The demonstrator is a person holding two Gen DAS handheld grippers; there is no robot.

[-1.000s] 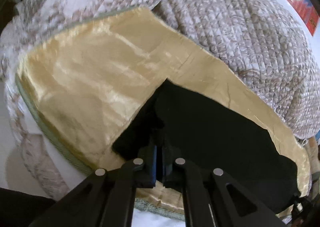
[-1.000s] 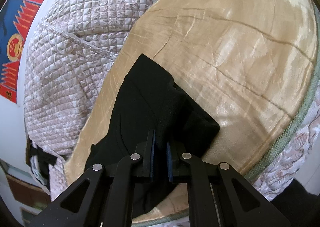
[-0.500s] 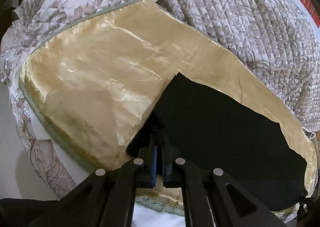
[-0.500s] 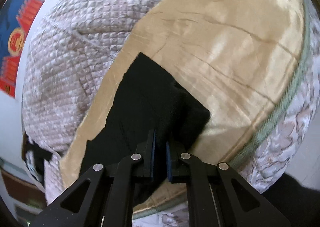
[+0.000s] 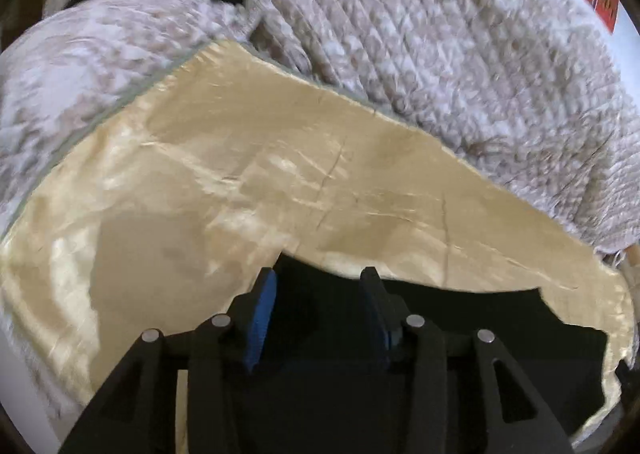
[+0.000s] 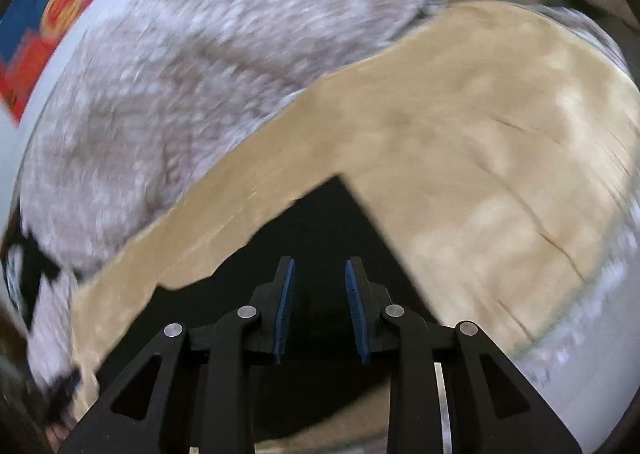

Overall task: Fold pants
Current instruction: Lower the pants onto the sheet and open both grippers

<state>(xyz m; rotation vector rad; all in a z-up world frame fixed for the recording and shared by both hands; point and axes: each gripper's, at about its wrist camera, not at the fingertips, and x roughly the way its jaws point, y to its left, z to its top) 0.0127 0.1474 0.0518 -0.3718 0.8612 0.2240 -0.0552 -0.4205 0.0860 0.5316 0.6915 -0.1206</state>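
While just opening, fingers (image 5: 266,296) over pants (image 5: 460,334)

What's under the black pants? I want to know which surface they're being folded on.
The pants lie flat on a shiny golden cloth, which shows all around them. A quilted blanket is heaped behind. Whatever lies directly beneath the pants is covered.

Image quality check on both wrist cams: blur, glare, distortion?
Left wrist: mild motion blur on the quilt, glare patches on the gold satin cloth, black pants crushed to featureless black. Right wrist: heavy motion smear across quilt and satin, only the gripper stays sharp. Both: strong fisheye bending, dark corners.
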